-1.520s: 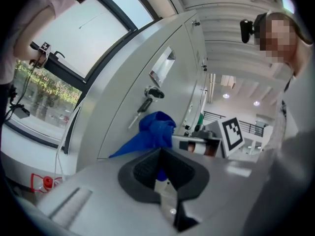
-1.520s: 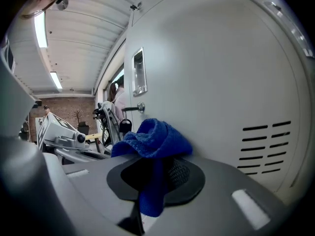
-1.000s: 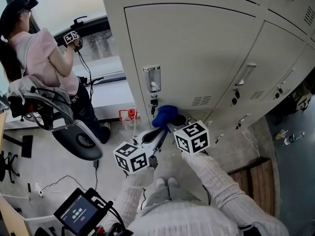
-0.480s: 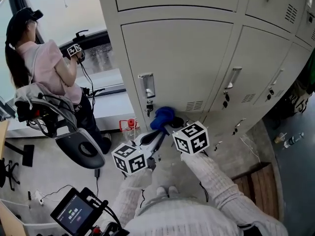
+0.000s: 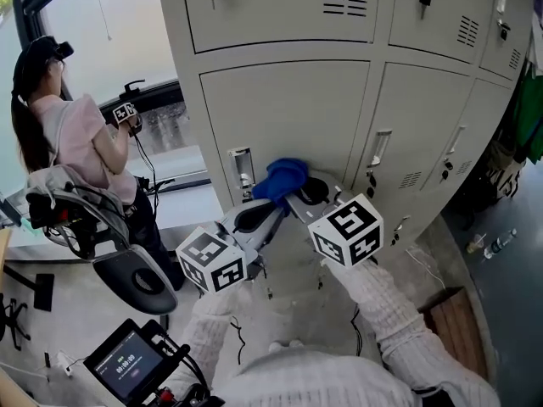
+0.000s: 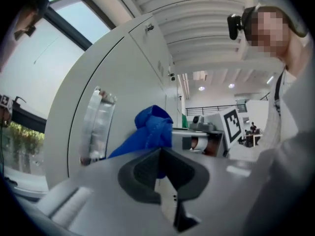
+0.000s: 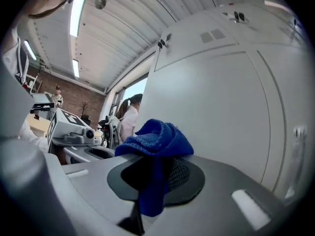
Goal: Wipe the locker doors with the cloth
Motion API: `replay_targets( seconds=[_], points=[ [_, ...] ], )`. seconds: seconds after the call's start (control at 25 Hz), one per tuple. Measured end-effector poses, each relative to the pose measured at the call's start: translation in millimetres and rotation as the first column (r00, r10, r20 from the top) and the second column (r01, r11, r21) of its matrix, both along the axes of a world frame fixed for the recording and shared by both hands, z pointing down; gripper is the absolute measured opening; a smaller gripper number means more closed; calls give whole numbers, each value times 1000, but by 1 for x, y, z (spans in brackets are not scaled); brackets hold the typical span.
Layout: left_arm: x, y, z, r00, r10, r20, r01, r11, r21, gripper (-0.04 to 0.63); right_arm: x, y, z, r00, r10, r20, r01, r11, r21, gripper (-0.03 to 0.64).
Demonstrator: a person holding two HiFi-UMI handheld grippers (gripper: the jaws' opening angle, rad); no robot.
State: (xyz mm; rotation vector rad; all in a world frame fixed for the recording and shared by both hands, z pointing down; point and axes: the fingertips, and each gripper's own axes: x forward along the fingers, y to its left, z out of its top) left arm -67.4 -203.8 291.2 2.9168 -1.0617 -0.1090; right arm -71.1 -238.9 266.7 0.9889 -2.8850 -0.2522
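Note:
A blue cloth point(image 5: 280, 179) is bunched at the tip of my right gripper point(image 5: 307, 193), which is shut on it. The cloth rests against the lower part of a beige locker door point(image 5: 288, 108), just right of that door's metal handle point(image 5: 242, 166). In the right gripper view the cloth point(image 7: 157, 136) hangs down between the dark pads of the right gripper point(image 7: 155, 173). My left gripper point(image 5: 252, 217) sits just left of and below the cloth, shut with nothing in it. Its own view shows the left gripper point(image 6: 160, 156), with the cloth point(image 6: 150, 132) and handle point(image 6: 96, 122) beyond.
A person in a pink shirt point(image 5: 81, 142) stands at the left holding another gripper, beside a chair point(image 5: 76, 214). A small screen point(image 5: 127, 365) is at bottom left. More locker doors point(image 5: 428, 117) run to the right, with a bottle point(image 5: 496, 241) and a wooden pallet point(image 5: 445, 312) on the floor.
Both grippers and the cloth have risen up the locker front, from below the handle's lock to beside the handle. The head view has tilted up, so upper doors show.

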Motion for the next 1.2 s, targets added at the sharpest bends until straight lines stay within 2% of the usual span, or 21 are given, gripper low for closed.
replay_targets(
  seconds=[0.16,0.32,0.56,0.8,0.96,1.2],
  points=[
    [9,-3,-53,999,29,43,-35,990,138,6,10,2,-58,999,36,10,-37,988,151,51],
    [9,-7,-100,996,22,89,-44,966,254,6,14,1,-105,997,73,0,-70,961,267,51],
    [5,-13,-154,994,5,109,-44,932,361,8,19,-2,-154,993,104,49,-114,928,354,52],
    [8,-19,-185,994,-25,104,-19,917,398,8,18,-16,-176,988,148,31,-148,907,393,52],
    [11,-25,-187,995,-24,101,-17,921,388,8,20,-24,-177,988,155,10,-146,907,395,52],
    [10,-29,-188,993,-25,111,-20,921,390,8,19,-25,-178,990,137,36,-140,905,401,52]
  ],
)
